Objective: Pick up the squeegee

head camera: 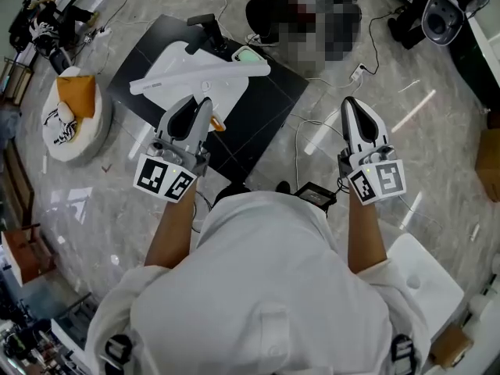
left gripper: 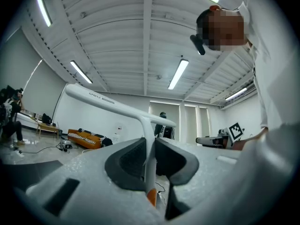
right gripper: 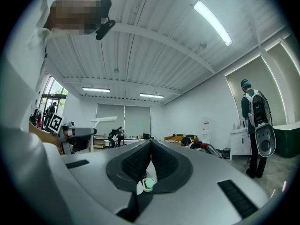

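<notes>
The squeegee [head camera: 199, 74] is white, with a long blade bar across the end of a thin handle that has an orange tip. My left gripper [head camera: 201, 105] is shut on the handle and holds the squeegee in the air over the black mat [head camera: 269, 108]. In the left gripper view the handle [left gripper: 150, 158] runs up between the dark pads [left gripper: 126, 161], with the bar [left gripper: 117, 107] tilted above. My right gripper [head camera: 351, 105] hangs to the right, off the mat. Its jaws meet at the tips [right gripper: 151, 144] with nothing held.
A white board [head camera: 176, 61] and a small white-green device [head camera: 247, 55] lie on the mat. A round white cushion with orange cloth [head camera: 74, 116] sits at left. Cables and a black adapter [head camera: 316, 195] lie on the floor. A person [right gripper: 255, 125] stands at right.
</notes>
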Tool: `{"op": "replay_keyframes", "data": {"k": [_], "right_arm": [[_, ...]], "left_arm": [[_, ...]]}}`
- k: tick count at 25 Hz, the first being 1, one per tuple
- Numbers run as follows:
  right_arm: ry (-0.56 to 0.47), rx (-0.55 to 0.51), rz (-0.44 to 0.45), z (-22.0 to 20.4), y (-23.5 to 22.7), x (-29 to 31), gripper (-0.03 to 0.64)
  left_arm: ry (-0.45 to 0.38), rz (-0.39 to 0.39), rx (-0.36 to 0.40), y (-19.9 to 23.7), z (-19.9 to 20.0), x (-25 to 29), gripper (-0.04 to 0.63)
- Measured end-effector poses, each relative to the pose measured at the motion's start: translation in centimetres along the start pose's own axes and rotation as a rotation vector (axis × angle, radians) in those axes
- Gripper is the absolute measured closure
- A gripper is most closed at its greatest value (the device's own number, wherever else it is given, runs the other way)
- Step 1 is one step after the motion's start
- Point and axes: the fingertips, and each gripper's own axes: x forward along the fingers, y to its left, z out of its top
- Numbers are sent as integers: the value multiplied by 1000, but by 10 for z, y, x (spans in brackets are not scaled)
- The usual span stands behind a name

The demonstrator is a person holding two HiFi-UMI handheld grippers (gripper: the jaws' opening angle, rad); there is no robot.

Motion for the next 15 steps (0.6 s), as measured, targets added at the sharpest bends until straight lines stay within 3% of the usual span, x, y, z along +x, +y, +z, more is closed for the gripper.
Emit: {"op": "replay_keyframes", "data": {"k": [15], "right_arm": [[-7, -1, 55, -1, 19, 9, 603]], "left_arm": [[11, 0, 14, -1, -1, -7, 522]]}}
